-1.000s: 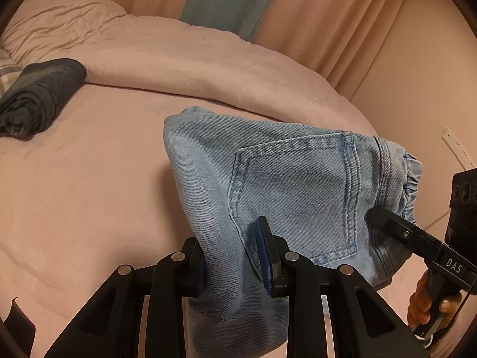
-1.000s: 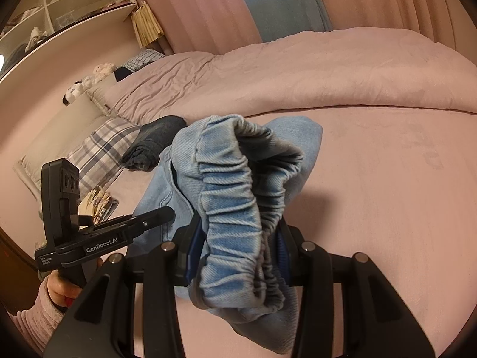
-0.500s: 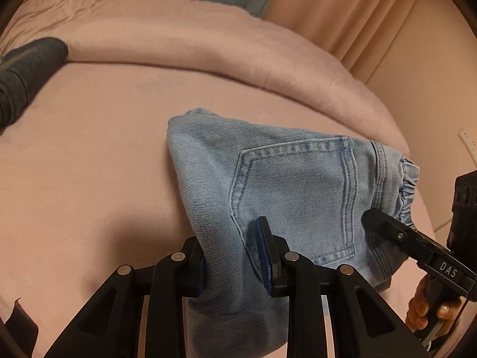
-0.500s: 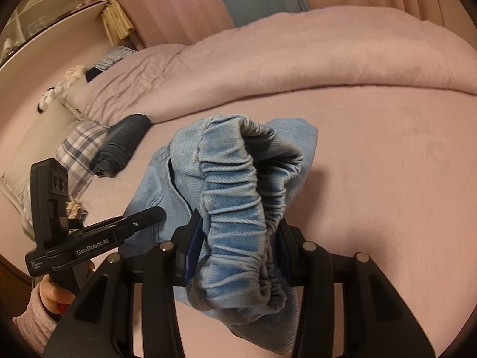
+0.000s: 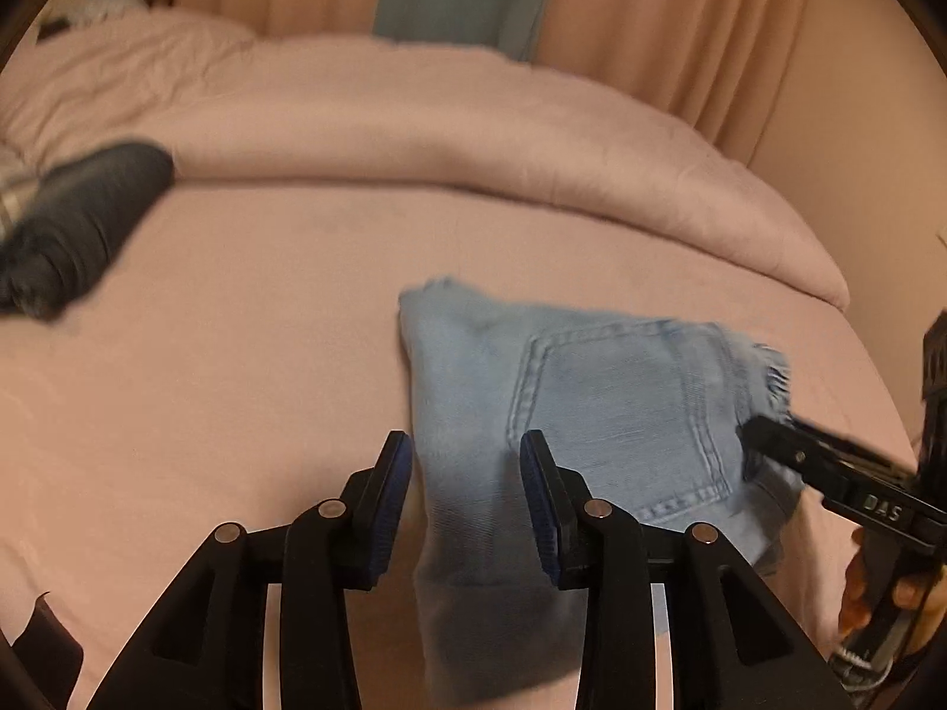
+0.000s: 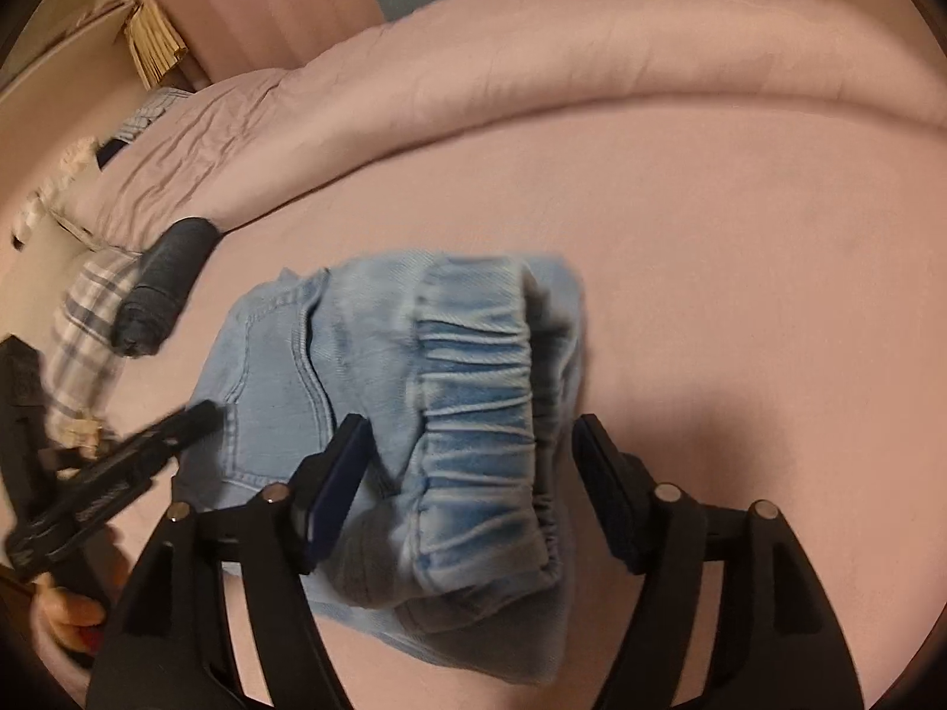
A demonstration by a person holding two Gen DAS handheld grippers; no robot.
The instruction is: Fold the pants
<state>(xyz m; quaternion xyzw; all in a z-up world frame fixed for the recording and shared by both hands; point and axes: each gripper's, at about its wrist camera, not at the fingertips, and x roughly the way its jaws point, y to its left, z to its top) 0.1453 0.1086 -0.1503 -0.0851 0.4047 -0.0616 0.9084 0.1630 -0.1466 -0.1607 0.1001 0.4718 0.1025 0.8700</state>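
The folded light-blue pants (image 6: 414,414) lie on the near part of the pink bed (image 6: 740,296), between both opening claws, the left gripper (image 5: 464,497) and the right gripper (image 6: 473,473), whose pads no longer pinch the cloth.

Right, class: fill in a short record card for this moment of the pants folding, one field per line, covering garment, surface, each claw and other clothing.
garment: folded light-blue jeans, elastic waistband toward right claw
surface: pink bed sheet
left claw: jaws opening, denim fold between them, pads off it
right claw: jaws opening, waistband between them, not pressed
other clothing: dark folded garment near plaid pillow
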